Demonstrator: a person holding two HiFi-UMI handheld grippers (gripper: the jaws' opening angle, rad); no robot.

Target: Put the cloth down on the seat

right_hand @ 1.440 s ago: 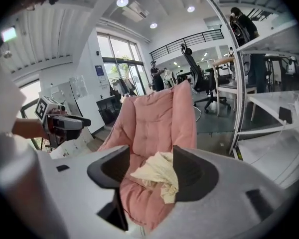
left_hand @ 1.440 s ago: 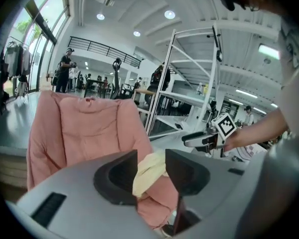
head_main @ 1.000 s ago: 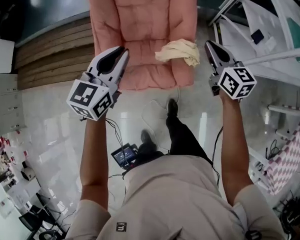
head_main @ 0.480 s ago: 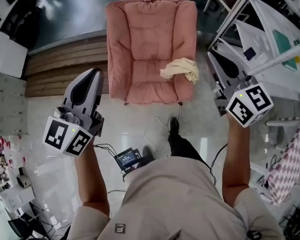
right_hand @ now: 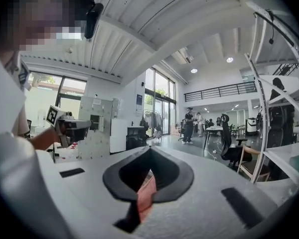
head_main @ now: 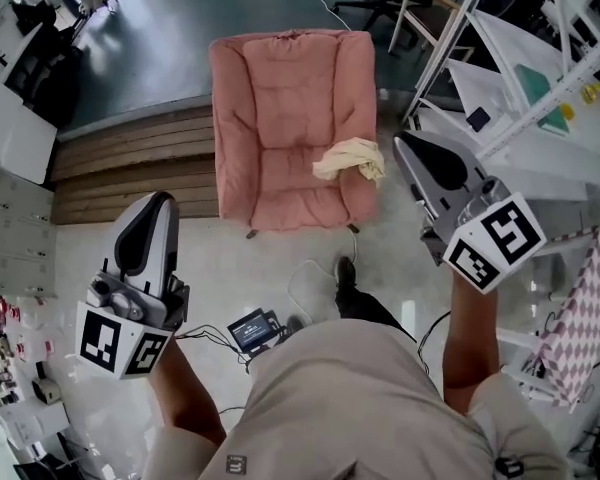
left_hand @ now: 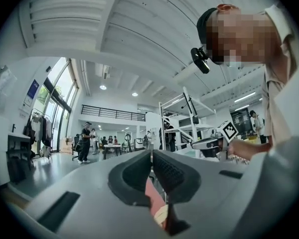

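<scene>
**Cloth down on the seat, both grippers shut and empty**

The cloth (head_main: pixel 348 160) lies bunched at the front right of the pink chair's seat (head_main: pixel 280 183), lapping against the right arm (not spread flat, and close to the edge). The left gripper (head_main: pixel 155 206) and the right gripper (head_main: pixel 405 144) hang well apart from it, one on each side of the chair. Each has its jaws together with nothing between them. The placing looks done, so doing this step well means backing off cleanly. Leave the jaws together, hold both tips clear of the cloth so no fold gets dragged, and mind the rack (head_main: pixel 500 88) just beside the right gripper. For a surer rest, a fresh pinch and a shift toward the seat's middle would serve.
</scene>
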